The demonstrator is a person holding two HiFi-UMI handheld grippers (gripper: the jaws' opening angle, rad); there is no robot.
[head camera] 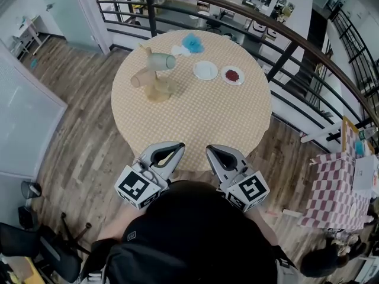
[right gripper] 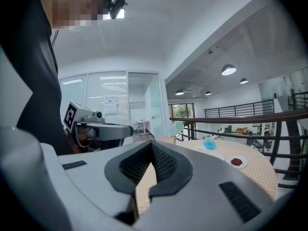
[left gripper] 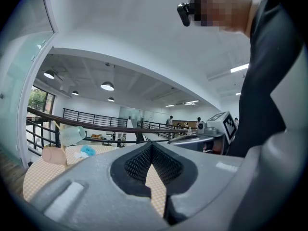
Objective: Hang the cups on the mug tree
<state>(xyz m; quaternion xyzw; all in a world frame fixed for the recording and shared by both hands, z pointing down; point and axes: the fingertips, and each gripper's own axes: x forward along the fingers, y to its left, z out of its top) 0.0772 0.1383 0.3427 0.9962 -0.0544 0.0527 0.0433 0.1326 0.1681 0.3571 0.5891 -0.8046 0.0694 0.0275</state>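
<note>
Dark ribbed pads on my left gripper (left gripper: 151,144) are pressed together at the tips, clenched on nothing. My right gripper (right gripper: 153,143) is the same, jaws together and empty. Both sit side by side at the near edge of a round table (head camera: 201,123) with a tan checked cloth, pointing across it.

Well apart from them, at the far left of the table, stands a wooden mug tree (head camera: 156,89). A pale green cup (head camera: 161,61) hangs from it on its side, long axis running left to right in the head view. A tan cup (head camera: 141,77) hangs lower, long axis slanting towards the near left. To the right lie a white plate (head camera: 205,70) and a red-filled plate (head camera: 233,75).
</note>
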